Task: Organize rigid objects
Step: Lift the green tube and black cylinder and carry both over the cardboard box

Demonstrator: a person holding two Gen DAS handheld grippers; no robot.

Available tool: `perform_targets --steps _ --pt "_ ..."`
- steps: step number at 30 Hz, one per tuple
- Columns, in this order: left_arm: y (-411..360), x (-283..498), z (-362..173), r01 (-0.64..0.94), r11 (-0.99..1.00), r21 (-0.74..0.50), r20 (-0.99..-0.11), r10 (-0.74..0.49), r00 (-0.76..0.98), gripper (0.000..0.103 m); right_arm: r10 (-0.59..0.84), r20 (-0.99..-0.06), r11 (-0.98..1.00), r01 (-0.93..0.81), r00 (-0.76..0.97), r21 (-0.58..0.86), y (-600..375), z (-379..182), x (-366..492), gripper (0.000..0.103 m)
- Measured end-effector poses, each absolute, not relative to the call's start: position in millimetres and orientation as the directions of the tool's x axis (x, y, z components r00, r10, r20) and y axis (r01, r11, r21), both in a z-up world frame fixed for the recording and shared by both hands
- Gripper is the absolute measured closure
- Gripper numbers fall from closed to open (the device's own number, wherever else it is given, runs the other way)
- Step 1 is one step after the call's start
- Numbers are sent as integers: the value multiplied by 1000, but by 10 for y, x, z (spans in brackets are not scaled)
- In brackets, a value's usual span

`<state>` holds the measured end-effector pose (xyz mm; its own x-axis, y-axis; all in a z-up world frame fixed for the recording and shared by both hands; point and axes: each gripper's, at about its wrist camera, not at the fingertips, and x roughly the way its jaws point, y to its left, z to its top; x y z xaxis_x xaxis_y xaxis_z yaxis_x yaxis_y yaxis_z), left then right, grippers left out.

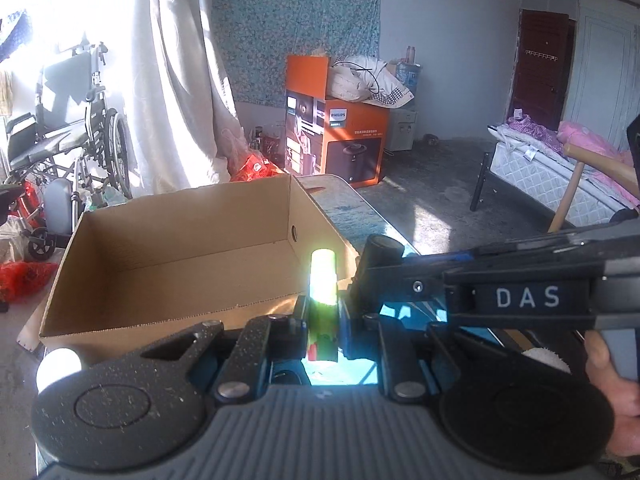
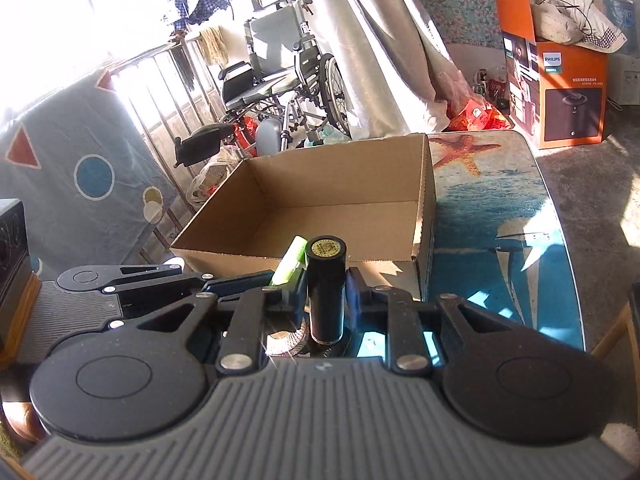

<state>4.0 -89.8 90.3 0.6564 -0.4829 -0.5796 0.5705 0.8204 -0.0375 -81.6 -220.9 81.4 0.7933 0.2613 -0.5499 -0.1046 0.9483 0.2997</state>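
Note:
My left gripper [image 1: 323,330] is shut on a bright green tube [image 1: 322,280], held upright just in front of the near wall of an open cardboard box [image 1: 132,300]. My right gripper [image 2: 325,300] is shut on a black cylinder [image 2: 325,284] with a gold label on its end, also upright before the box [image 2: 296,258]. The right gripper [image 1: 460,284] and black cylinder [image 1: 378,256] show at the right of the left wrist view. The green tube [image 2: 289,262] and left gripper [image 2: 224,280] show just left of the cylinder in the right wrist view. The box holds nothing I can see.
The box stands on a table with a blue sea and starfish print [image 2: 500,208]. A white ball [image 1: 58,366] lies left of the box. Behind are a wheelchair [image 2: 280,72], curtains, an orange Philips carton [image 1: 340,140], a bed [image 1: 560,168] and a wooden chair [image 1: 580,184].

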Motion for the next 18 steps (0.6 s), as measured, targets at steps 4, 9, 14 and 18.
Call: perform_targets --steps 4,9,14,18 --pt "-710 183 1176 525 851 -22 -529 -456 716 87 297 -495 944 -173 817 281 -2055 1130 -676 84" --pt "-544 587 1420 445 896 17 -499 -377 780 87 363 -475 925 -247 802 288 -1850 1421 -116 84" --pt "-406 1255 1301 384 922 48 -594 -283 753 87 462 -561 876 -256 687 409 -1723 1290 895 84" --pt "-339 1723 1003 349 934 74 -698 -201 687 87 495 -647 857 -205 580 473 -1615 933 1528 86"
